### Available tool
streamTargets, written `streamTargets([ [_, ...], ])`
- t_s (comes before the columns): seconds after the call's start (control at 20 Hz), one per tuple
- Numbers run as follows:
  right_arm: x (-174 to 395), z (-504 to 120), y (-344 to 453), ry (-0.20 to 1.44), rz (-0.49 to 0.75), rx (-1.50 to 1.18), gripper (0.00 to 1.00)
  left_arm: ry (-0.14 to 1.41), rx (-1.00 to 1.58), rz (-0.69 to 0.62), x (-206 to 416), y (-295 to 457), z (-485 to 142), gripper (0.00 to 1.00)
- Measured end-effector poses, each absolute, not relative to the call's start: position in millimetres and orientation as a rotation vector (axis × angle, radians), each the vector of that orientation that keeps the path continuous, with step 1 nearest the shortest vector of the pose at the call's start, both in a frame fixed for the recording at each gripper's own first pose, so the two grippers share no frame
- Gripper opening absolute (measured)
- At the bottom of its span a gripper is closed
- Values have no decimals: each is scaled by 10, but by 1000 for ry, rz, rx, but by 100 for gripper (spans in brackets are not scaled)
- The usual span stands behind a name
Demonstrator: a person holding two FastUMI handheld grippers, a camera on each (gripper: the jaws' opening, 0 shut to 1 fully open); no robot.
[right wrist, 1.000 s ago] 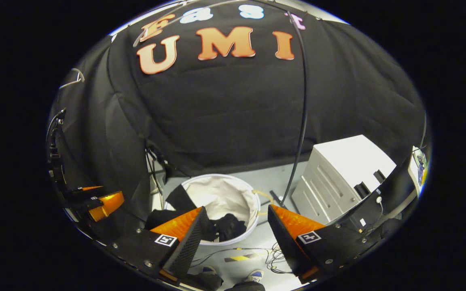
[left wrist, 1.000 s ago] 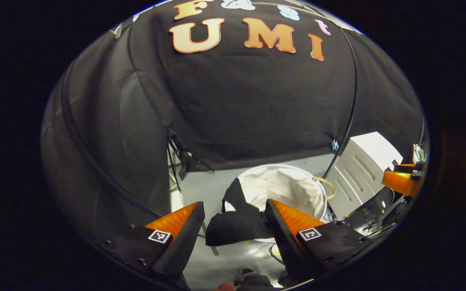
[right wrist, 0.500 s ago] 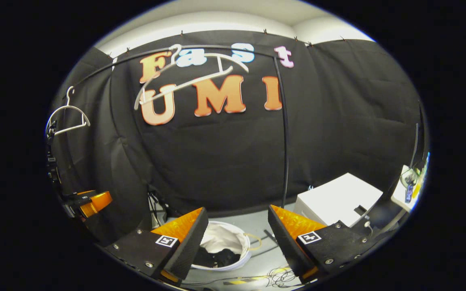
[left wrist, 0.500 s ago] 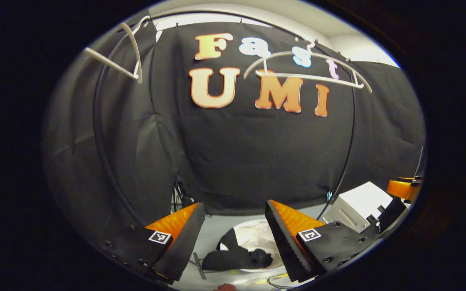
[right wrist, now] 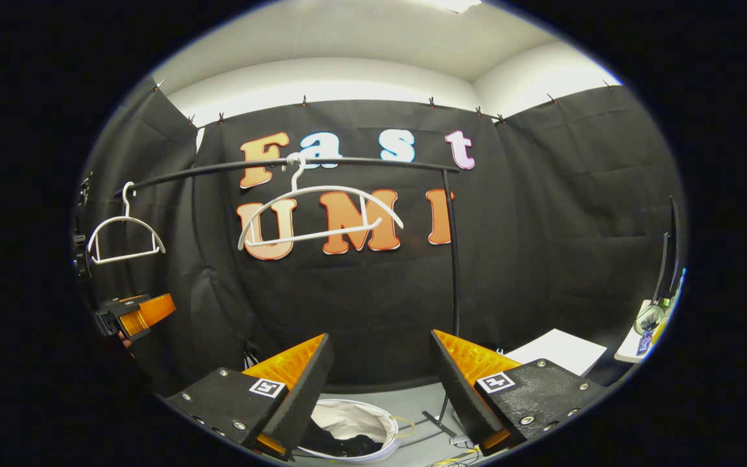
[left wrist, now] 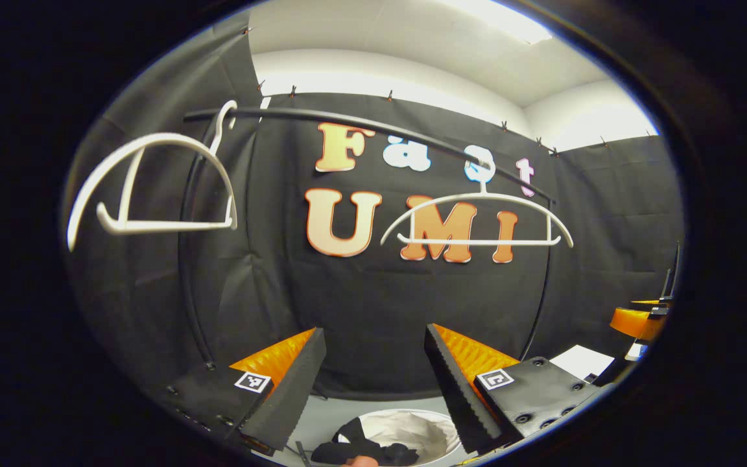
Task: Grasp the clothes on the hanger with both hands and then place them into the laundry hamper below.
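The black rail (right wrist: pixel 296 163) carries two bare white hangers (left wrist: pixel 477 220) — the dark clothes (left wrist: pixel 373 449) lie below in the white laundry hamper (right wrist: pixel 373 425), part of them draped over its near rim. Both the left gripper (left wrist: pixel 373 383) and right gripper (right wrist: pixel 380 383) stand wide open, holding nothing. My worry — that draped part could drag the rest out onto the floor.
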State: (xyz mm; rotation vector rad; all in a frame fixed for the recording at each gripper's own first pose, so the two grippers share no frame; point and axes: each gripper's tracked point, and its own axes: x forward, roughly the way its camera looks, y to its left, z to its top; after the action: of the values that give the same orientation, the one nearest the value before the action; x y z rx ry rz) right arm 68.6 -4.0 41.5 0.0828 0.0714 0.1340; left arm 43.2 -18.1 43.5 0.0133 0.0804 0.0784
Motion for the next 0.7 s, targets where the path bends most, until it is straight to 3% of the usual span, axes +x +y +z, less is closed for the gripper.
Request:
streamTargets([
  [0.7,623,1036,-390,-102,84,92,92,-18,-15,60,482,-320,767,99],
])
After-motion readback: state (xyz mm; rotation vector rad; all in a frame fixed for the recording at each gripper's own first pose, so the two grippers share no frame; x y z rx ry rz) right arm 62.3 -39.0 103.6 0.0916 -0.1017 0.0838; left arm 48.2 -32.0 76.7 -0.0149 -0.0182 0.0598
